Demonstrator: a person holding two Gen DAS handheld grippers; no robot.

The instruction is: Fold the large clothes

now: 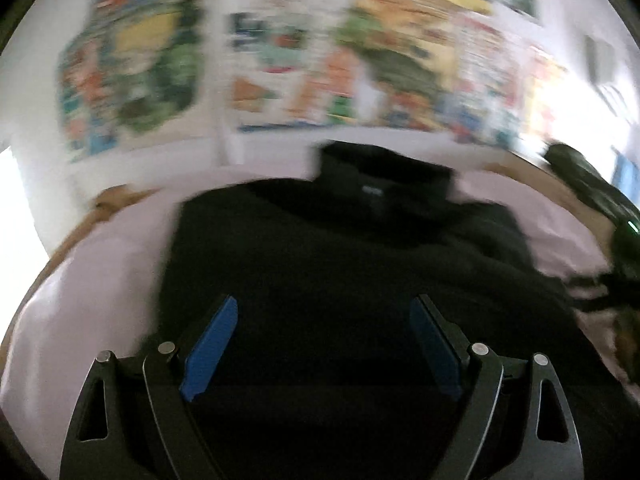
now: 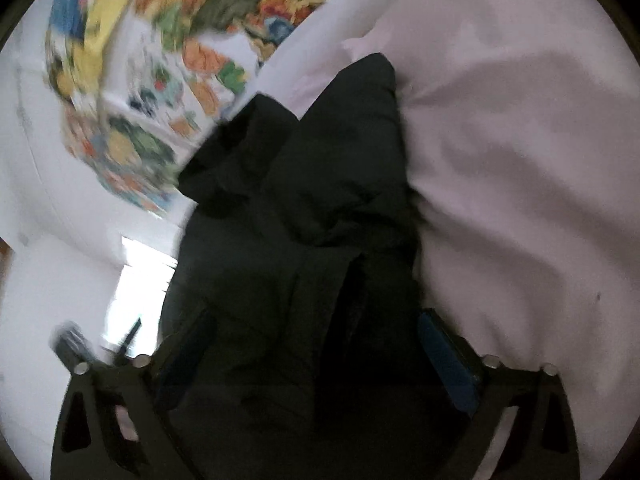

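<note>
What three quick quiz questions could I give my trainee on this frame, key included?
1. True or false: the left gripper is clamped on the black garment.
2. What does the garment lie on? A) pale pink sheet B) bare wooden floor C) green rug
3. Which gripper has black cloth bunched between its open fingers?

Key:
1. False: its blue pads stand wide apart with nothing pinched.
2. A, the pale pink sheet.
3. The right gripper; whether its pads press the cloth cannot be told.
</note>
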